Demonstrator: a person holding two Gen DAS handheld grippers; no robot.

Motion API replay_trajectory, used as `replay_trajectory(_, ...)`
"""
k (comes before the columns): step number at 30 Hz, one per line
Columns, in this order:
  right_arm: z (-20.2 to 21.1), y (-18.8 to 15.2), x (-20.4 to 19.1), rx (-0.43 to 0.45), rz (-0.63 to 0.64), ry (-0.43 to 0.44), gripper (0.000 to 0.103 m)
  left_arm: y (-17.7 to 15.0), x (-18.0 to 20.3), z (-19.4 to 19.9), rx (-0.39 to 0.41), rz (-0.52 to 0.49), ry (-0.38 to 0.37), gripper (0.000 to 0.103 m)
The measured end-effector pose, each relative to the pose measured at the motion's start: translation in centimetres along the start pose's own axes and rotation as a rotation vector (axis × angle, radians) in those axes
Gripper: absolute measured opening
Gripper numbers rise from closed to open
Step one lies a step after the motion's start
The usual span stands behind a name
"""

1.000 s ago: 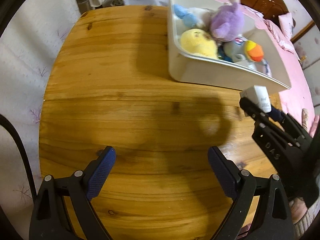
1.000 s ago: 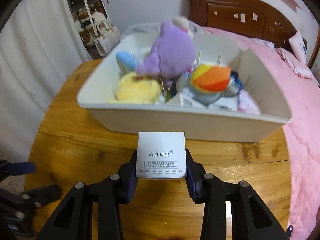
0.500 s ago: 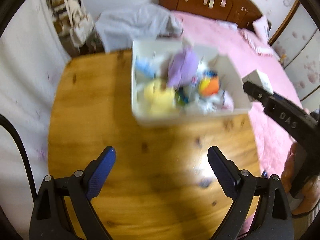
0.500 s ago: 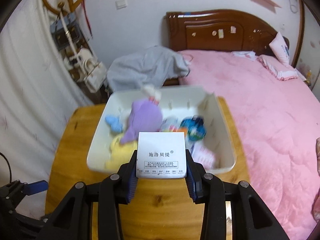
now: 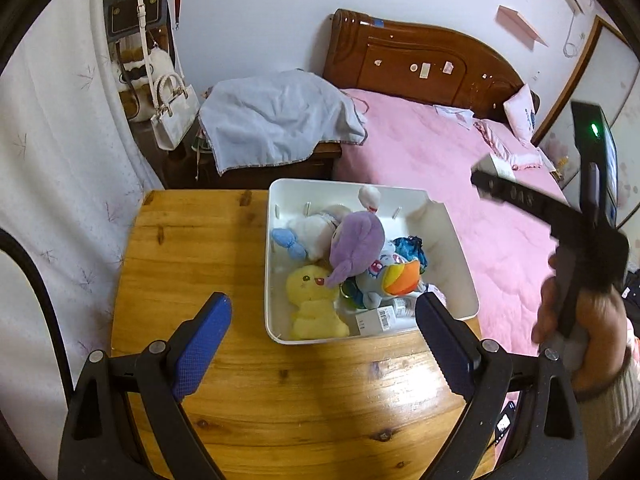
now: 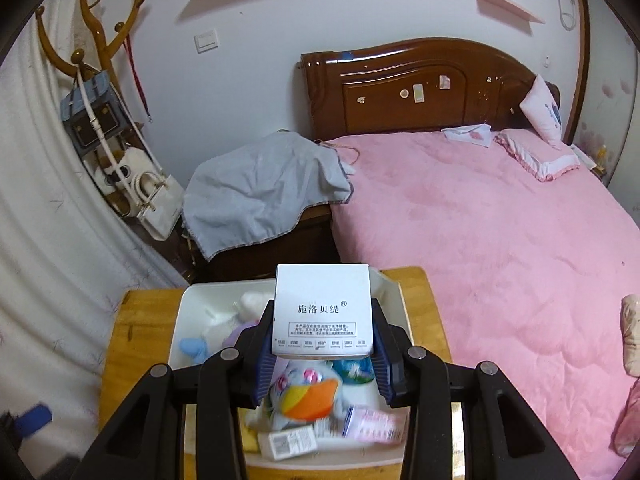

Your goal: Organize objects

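A white bin (image 5: 272, 280) stands on the round wooden table (image 5: 192, 264), near its right edge. It holds a purple plush (image 5: 356, 240), a yellow plush (image 5: 312, 300), a rainbow-maned plush (image 5: 396, 280) and small boxes. My right gripper (image 6: 322, 364) is shut on a white box with printed text (image 6: 322, 308), held high above the bin (image 6: 188, 320). It also shows in the left wrist view (image 5: 486, 176), raised at the right. My left gripper (image 5: 320, 336) is open and empty, high above the table before the bin.
A pink bed (image 6: 480, 220) with a dark wooden headboard (image 6: 420, 84) lies right of the table. A grey cloth (image 6: 260, 188) covers a nightstand behind the table. Bags hang on a coat rack (image 6: 100, 40) at the left. A white curtain (image 5: 48, 140) lines the left side.
Both grippers have risen well above the table and drawn back, so the bin looks smaller and the room shows. The right gripper still holds the white box.
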State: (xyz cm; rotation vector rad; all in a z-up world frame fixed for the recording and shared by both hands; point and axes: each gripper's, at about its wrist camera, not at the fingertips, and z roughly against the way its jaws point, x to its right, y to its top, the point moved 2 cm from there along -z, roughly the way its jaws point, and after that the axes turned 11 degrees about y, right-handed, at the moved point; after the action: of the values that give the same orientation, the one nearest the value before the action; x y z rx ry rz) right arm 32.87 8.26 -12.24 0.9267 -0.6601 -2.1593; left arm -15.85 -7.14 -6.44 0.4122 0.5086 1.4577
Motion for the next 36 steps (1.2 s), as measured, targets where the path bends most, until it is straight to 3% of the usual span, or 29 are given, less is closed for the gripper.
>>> replay_trajectory(5, -1.8, 1.5, 0.0, -0.019, 0.024, -0.034, 0.042, -0.5, -0.1, -0.1, -0.020, -0.012, -0.019, 0.095)
replay_trajectory(9, -2.4, 2.3, -0.2, -0.026, 0.040, -0.060, 0.066, -0.7, -0.1, 0.2, -0.013, -0.026, -0.022, 0.095)
replay_trajectory(21, 1.1, 1.7, -2.1, 0.023, 0.097, -0.034, 0.067, -1.3, -0.2, 1.5, -0.008, -0.048, -0.019, 0.095)
replay_trajectory(36, 9.1, -5.0, -4.9, -0.042, 0.100, -0.006, 0.067, -3.7, -0.6, 5.5, -0.003, -0.062, -0.031, 0.095)
